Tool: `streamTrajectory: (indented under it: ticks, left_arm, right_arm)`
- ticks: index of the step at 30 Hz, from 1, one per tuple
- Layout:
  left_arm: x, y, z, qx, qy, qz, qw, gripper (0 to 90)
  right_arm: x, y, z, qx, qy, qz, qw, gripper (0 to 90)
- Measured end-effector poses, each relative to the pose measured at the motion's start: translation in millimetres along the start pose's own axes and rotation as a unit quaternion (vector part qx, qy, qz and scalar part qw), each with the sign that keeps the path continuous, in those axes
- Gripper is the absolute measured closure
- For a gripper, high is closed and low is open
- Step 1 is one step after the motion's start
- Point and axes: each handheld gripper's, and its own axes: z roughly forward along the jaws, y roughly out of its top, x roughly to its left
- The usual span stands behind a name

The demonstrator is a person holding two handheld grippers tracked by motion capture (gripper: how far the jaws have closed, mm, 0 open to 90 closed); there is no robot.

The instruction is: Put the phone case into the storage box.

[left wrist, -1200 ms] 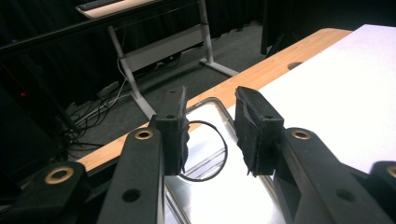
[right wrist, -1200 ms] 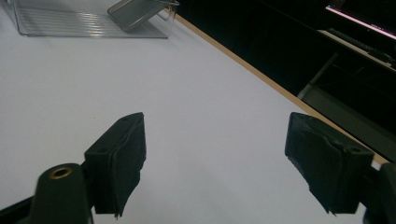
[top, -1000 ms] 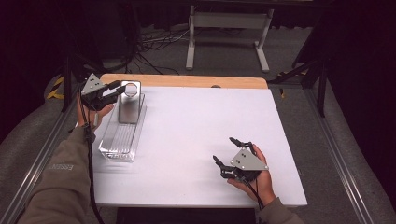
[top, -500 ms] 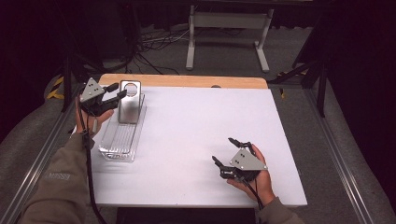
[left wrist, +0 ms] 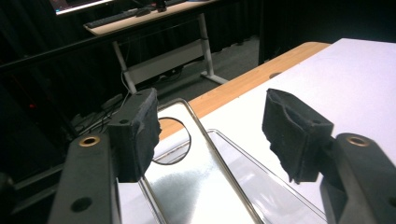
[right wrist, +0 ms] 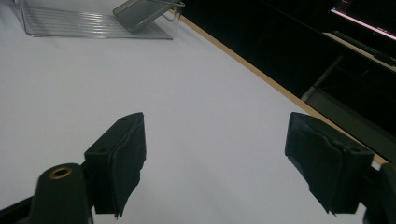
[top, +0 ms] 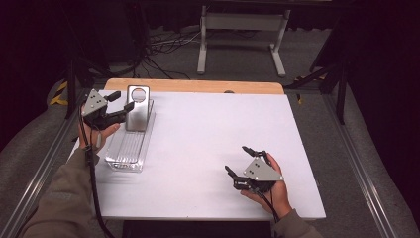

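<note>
My left tongs [top: 120, 101] have just opened off the metal plate [top: 138, 107], now leaning in the clear tray [top: 126, 153] ahead; right tongs [top: 244, 162] rest released, so placement looks done.

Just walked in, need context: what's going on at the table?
A person works two handheld grippers at a white table. The left gripper sits at the metal plate with a round hole, which stands tilted in the far end of the clear plastic tray. Its jaws have just been opening and the pads are off the plate. The right gripper rests open on the table, holding nothing.
</note>
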Motion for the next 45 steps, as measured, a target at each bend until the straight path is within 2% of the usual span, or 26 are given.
streamTrajectory:
  ticks: [2, 6, 16, 18, 25, 40, 45]
  left_arm:
    - [-1.7, -2.2, -1.6, -0.007, -0.003, -0.008, 0.9999, 33.4]
    - [-3.6, -4.7, -3.3, -0.002, -0.003, -0.004, 1.0000, 26.3]
    - [-6.6, -7.1, -6.9, -0.004, -0.008, -0.017, 0.9998, 12.6]
    - [-7.3, -6.7, -7.5, -0.009, -0.003, -0.021, 0.9997, 10.1]
    - [-9.3, -5.1, -12.4, -0.022, -0.008, -0.029, 0.9993, 6.3]
    - [-27.0, 0.0, -20.8, -0.032, -0.033, -0.005, 0.9989, 4.4]
    - [-32.3, 1.8, -26.0, -0.038, -0.033, -0.001, 0.9987, 4.3]
  right_arm:
    - [0.2, -0.3, 0.1, 0.000, 0.000, -0.001, 1.0000, 21.5]
    - [0.3, -0.8, 0.5, 0.001, -0.001, -0.001, 1.0000, 21.5]
    - [2.0, -1.1, 0.0, 0.002, -0.001, -0.004, 1.0000, 21.5]
    - [2.5, -0.9, -0.5, 0.002, 0.000, -0.003, 1.0000, 21.5]
    - [1.5, 0.0, -2.8, -0.001, -0.004, -0.002, 1.0000, 21.4]
    - [1.6, -0.3, -5.1, -0.004, -0.002, 0.002, 1.0000, 21.2]
    - [1.3, 0.5, -6.5, -0.006, -0.002, 0.004, 1.0000, 21.1]
